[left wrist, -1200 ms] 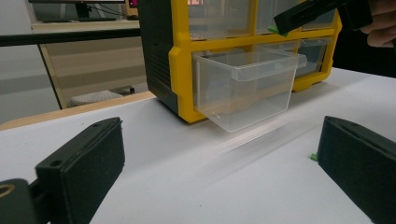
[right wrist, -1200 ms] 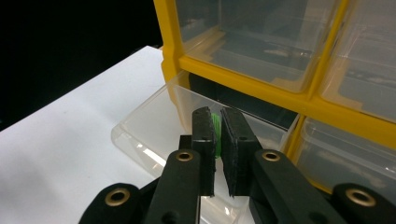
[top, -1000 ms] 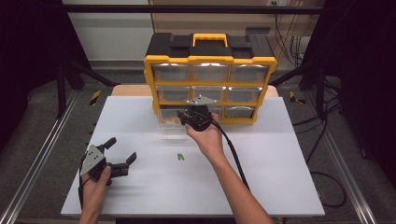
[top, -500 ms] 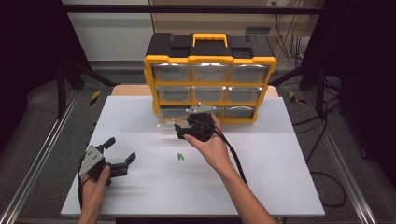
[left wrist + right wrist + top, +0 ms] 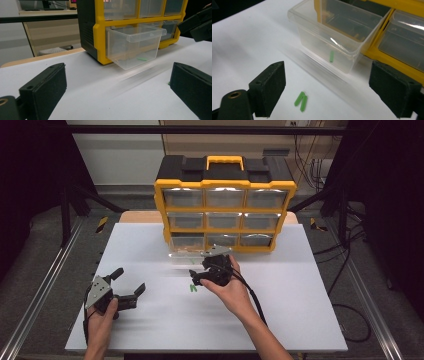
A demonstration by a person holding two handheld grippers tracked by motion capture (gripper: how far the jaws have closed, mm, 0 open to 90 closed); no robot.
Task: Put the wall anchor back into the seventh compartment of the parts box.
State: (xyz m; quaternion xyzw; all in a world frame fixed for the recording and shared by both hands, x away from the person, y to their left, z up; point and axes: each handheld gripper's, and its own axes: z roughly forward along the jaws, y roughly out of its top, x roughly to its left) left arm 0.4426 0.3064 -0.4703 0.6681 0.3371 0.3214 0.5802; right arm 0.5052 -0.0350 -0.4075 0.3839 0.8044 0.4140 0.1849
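While we hold the right gripper low over the white table, its jaws have just been opening and now stand wide apart with nothing between them. On the table just below and ahead of it lie two small green sticks side by side, touching each other; from the high view they show as a green speck just beside the gripper's tip. Beyond them, the clear drawer at the bottom left of the yellow organizer is pulled out over the table, and a third green stick lies inside it near its front wall. The left gripper view shows that drawer too, with the green stick on its floor. Our left gripper rests near the table's left front corner, well apart from the drawer, its jaws spread wide and holding nothing.
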